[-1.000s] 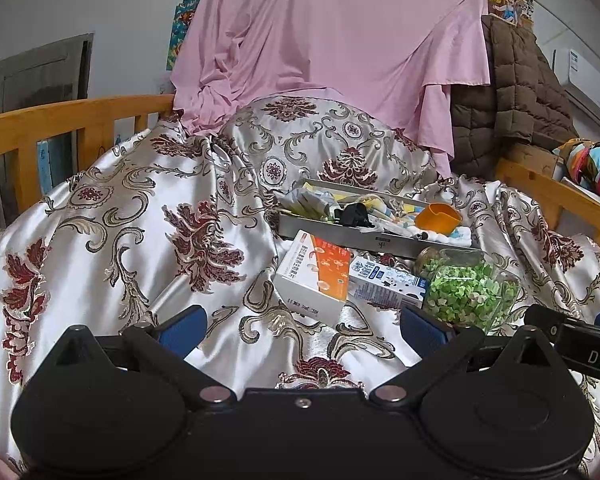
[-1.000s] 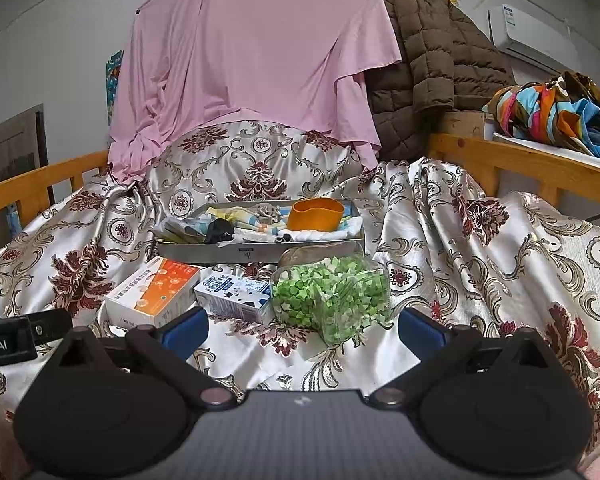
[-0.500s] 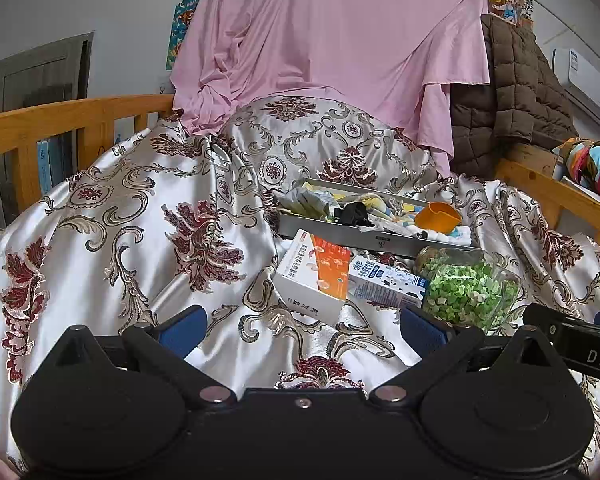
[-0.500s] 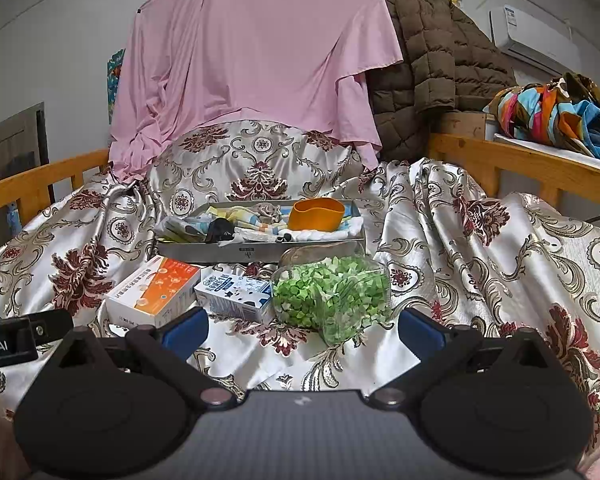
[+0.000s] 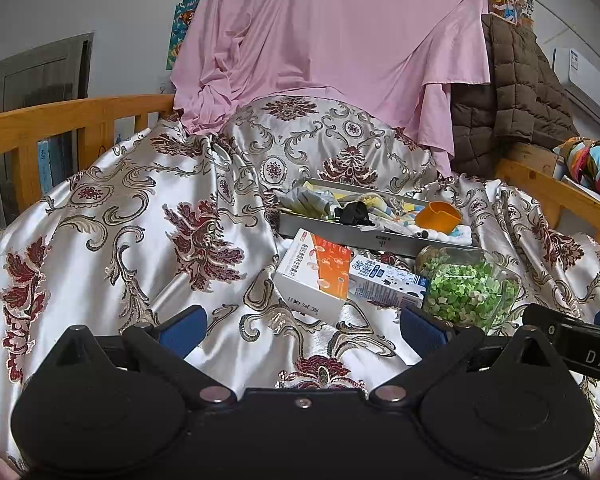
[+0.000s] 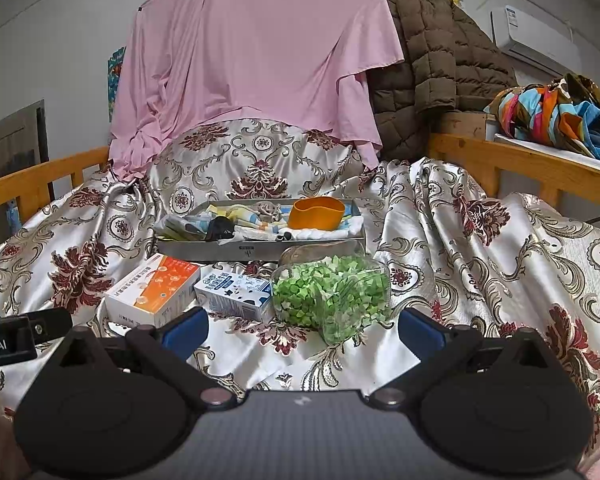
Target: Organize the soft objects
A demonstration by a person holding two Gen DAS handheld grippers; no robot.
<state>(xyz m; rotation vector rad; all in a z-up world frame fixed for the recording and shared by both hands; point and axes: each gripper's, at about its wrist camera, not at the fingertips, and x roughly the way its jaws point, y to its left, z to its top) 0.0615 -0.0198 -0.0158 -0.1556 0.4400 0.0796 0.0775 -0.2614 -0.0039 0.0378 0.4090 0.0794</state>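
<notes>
Hovering spread and empty, left gripper [image 5: 302, 326] and right gripper [image 6: 302, 326] face the jar [image 6: 332, 294] and boxes [image 6: 154, 290] — likely choosing before the tray [image 6: 260, 247]

Right gripper [image 5: 576, 338] cut off at frame edge

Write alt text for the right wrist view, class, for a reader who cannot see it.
The open right gripper hovers over a floral satin bedspread, facing a clear jar of green bits lying beside a milk carton and an orange-and-white box. Behind them, a metal tray holds cloths and an orange cup.
</notes>
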